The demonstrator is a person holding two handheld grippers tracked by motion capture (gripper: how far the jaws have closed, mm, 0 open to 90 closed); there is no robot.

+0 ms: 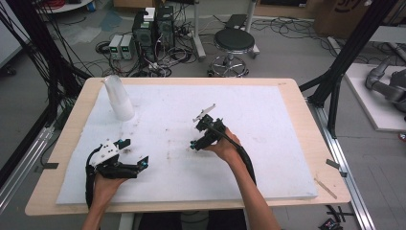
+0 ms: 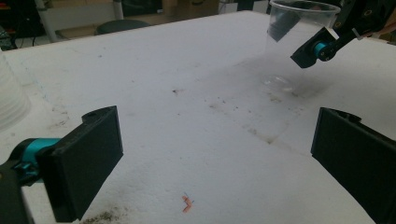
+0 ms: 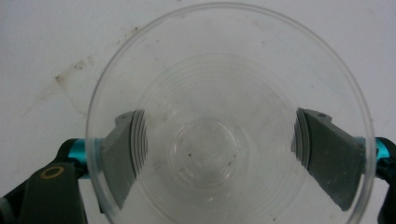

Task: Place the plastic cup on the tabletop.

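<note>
A clear plastic cup [image 3: 205, 154] stands upright on the white mat, and in the right gripper view I look straight down into it. My right gripper [image 3: 217, 140] straddles it from above, one black jaw on each side of its wall. I cannot tell whether the pads touch it. In the left gripper view the same cup [image 2: 289, 42] stands at the far right with one right jaw beside it. My left gripper [image 1: 135, 153] lies near the front left of the mat, open wide, with nothing between its jaws [image 2: 215, 154]. A stack of clear cups [image 1: 118, 98] stands at the far left.
The white foam mat [image 1: 268, 158] covers most of the wooden table [image 1: 62, 143]. A thin wooden stick [image 1: 325, 188] lies by the front right corner. A small orange scrap [image 2: 187, 203] lies on the mat near the left gripper. A stool [image 1: 233, 45] stands beyond the table.
</note>
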